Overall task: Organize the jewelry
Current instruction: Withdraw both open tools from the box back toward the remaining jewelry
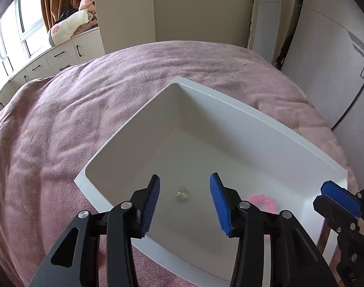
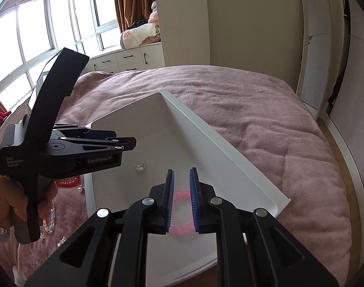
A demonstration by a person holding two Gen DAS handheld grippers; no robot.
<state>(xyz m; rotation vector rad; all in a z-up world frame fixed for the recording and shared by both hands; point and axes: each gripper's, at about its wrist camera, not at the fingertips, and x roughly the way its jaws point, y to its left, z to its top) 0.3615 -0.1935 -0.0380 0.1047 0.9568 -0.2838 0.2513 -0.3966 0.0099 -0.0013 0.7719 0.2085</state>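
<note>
A white tray (image 1: 229, 110) lies on the pink bed cover. A small clear crystal piece (image 1: 182, 194) lies on its floor, also in the right wrist view (image 2: 140, 166). My left gripper (image 1: 184, 204) is open and empty above it, jaws wide apart. A pink bead bracelet (image 2: 180, 211) lies in the tray; it also shows in the left wrist view (image 1: 263, 202). My right gripper (image 2: 182, 201) hovers over the bracelet with a narrow gap between the pads, holding nothing. On the bed left of the tray lie a red bead bracelet (image 2: 68, 182) and a pastel bead bracelet (image 2: 49, 224).
The pink bed cover (image 1: 86, 119) surrounds the tray. Small loose jewelry pieces (image 2: 81, 187) lie near the tray's left edge. White drawers (image 2: 124, 59) and windows stand beyond the bed. The bed's right edge drops to a wooden floor (image 2: 349, 167).
</note>
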